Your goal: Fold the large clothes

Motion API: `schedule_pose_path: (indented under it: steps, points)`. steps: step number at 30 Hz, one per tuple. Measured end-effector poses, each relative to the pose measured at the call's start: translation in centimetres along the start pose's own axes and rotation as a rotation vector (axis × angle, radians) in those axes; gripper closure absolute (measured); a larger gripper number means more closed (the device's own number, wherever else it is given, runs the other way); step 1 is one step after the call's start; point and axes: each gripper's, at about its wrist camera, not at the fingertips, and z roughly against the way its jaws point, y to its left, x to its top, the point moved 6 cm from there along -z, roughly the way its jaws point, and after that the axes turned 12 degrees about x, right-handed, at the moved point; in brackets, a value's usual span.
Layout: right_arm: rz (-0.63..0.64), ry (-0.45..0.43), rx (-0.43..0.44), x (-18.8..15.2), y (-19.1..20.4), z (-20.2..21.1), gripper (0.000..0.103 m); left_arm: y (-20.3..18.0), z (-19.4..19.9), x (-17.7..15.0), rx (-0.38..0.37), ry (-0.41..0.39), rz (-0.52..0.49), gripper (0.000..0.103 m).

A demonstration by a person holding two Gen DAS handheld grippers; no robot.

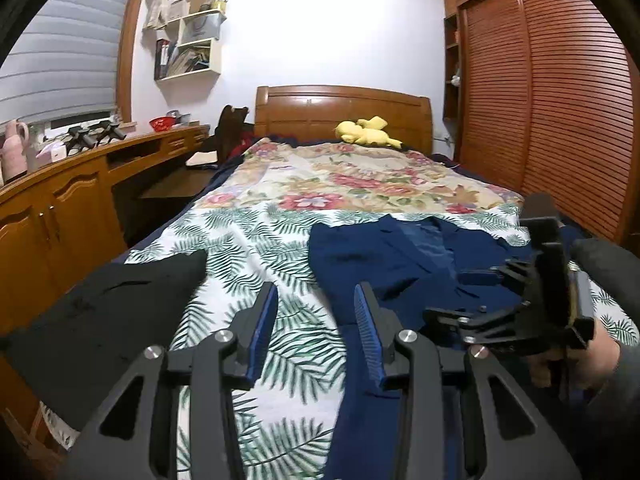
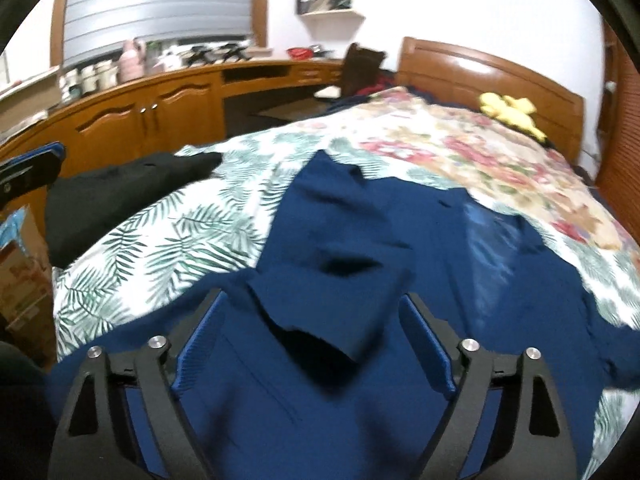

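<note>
A bed point(image 1: 280, 216) fills the middle of the room, its wooden headboard point(image 1: 344, 112) against the far wall. Two covers lie on it: a floral spread point(image 1: 352, 180) on the far half and a palm-leaf sheet point(image 1: 256, 240) on the near half. A slatted wooden wardrobe point(image 1: 560, 100) stands along the right side; a long wooden desk with cupboards point(image 1: 60, 208) runs along the left, under a window blind point(image 1: 60, 48).

The navy garment point(image 2: 340, 240), the piece to be folded, lies spread on the near right part of the bed, over the palm-leaf sheet; its far edge reaches the floral spread, and a lighter blue lining shows near its collar. One flap of it is folded over near the middle. A black garment point(image 1: 112, 304) lies apart from it at the near left edge of the bed. A yellow plush toy point(image 1: 366, 132) rests by the headboard.

The left gripper point(image 1: 316, 300) is above the near part of the bed at the left edge of the navy garment, jaws partly apart, nothing between the blue pads. The right gripper point(image 2: 312, 312), held by a hand point(image 1: 580, 356), is over the navy garment, jaws wide; the folded flap appears between the fingers, but the pads do not press on it. This view is blurred.
</note>
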Motion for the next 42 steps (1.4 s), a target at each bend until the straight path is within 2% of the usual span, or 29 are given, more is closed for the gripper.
schedule_pose_path:
  steps: [4, 9, 10, 11, 13, 14, 16, 17, 21, 30, 36, 42]
  points:
    - [-0.007, 0.098, 0.051, 0.4, 0.3, -4.5, 0.028, 1.1, 0.1, 0.0, 0.007, -0.001, 0.019, 0.065]
    - [-0.060, 0.207, 0.061, -1.4, -0.9, -8.4, 0.037, 1.5, 0.5, 0.1, 0.015, -0.009, 0.020, 0.065]
    - [-0.074, 0.227, 0.056, -2.0, -1.2, -9.0, 0.046, 1.5, 0.6, 0.1, 0.013, -0.011, 0.019, 0.065]
    - [-0.087, 0.237, 0.058, -2.4, -1.5, -9.4, 0.061, 1.5, 0.7, 0.0, 0.011, -0.012, 0.019, 0.065]
    - [-0.098, 0.230, 0.053, -2.7, -1.8, -9.2, 0.071, 1.5, 0.7, 0.0, 0.002, -0.011, 0.021, 0.065]
    - [-0.092, 0.228, 0.061, -2.6, -1.6, -9.1, 0.084, 1.5, 0.7, 0.0, -0.001, -0.009, 0.021, 0.065]
    - [-0.069, 0.237, 0.052, -2.7, -1.2, -8.9, 0.095, 1.4, 0.7, 0.0, -0.001, -0.010, 0.016, 0.065]
    - [-0.055, 0.235, 0.049, -2.8, -1.1, -8.6, 0.097, 1.3, 0.8, 0.1, -0.002, -0.015, 0.013, 0.065]
    - [-0.064, 0.175, 0.054, -2.1, -1.4, -6.1, 0.099, 0.6, 1.3, 0.3, -0.030, -0.026, 0.013, 0.065]
    - [-0.064, -0.042, 0.055, -0.2, -1.0, 4.7, 0.099, -2.0, 1.7, 0.1, -0.043, -0.023, -0.033, 0.065]
    - [-0.047, -0.118, 0.034, 0.0, 0.0, 10.0, 0.099, -3.1, 1.1, -0.4, -0.026, 0.000, -0.036, 0.065]
    - [-0.034, -0.142, 0.022, -0.6, 1.0, 13.0, 0.099, -4.0, 0.7, -0.8, -0.038, 0.012, -0.048, 0.065]
